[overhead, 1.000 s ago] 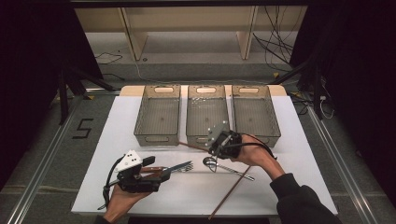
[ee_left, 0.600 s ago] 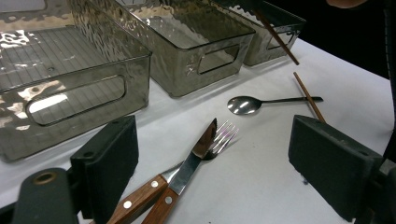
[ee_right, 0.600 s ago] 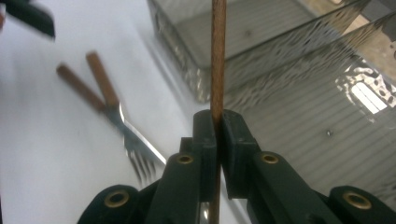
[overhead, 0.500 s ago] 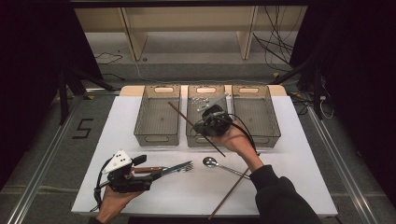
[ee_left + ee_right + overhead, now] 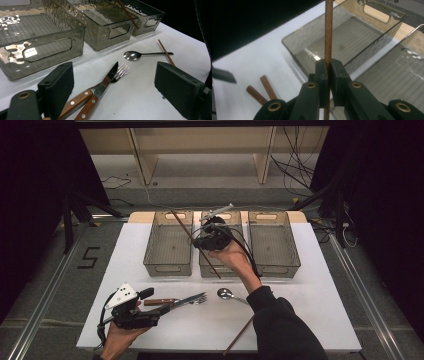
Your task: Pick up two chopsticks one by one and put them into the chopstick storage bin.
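My right gripper (image 5: 199, 242) is shut on a brown chopstick (image 5: 186, 231) and holds it in the air over the wall between the left bin (image 5: 168, 262) and the middle bin (image 5: 224, 270). In the right gripper view the jaws (image 5: 328, 67) pinch the chopstick (image 5: 328, 32) above the left bin (image 5: 294, 47). My left gripper (image 5: 152, 307) stands open near the front left, jaws wide apart (image 5: 117, 85). Between and just beyond them lie a wooden-handled knife (image 5: 105, 82) and fork (image 5: 121, 70).
A spoon (image 5: 227, 294) lies in front of the middle bin, and a second chopstick (image 5: 239, 335) lies near the front edge, partly under the person's right sleeve. A third bin (image 5: 274, 265) stands at the right. All three bins look empty.
My right gripper has risen from the table near the spoon and carried the chopstick back and left, over the bins. The left gripper has barely moved.
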